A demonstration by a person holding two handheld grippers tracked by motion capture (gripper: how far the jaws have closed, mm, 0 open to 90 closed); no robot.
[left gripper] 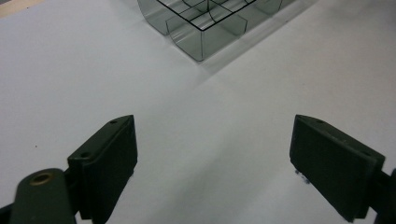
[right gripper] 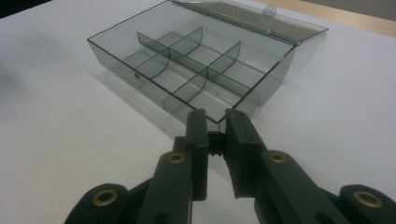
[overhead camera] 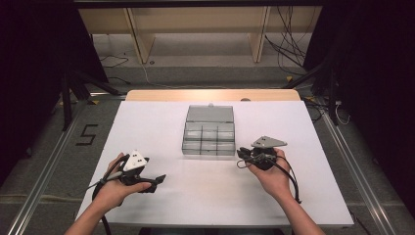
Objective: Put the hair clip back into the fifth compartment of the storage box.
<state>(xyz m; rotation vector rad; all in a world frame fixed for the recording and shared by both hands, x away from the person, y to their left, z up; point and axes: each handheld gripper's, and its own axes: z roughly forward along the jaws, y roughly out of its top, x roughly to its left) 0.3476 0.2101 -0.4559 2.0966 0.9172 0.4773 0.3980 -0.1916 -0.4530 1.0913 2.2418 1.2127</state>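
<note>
Clear compartment box (overhead camera: 209, 138) lying open on the white table (overhead camera: 161, 196), lid folded back, compartments seemingly bare. Ahead and to the right of the left gripper (overhead camera: 157, 180), jaws spread wide over bare table. Just ahead of the right gripper (overhead camera: 241, 152), jaws nearly closed, possibly pinching something small and dark.

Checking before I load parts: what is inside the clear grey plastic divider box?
The clear grey plastic divider box holds only its dividers; every visible compartment looks empty. The right gripper hides part of its near edge.
</note>
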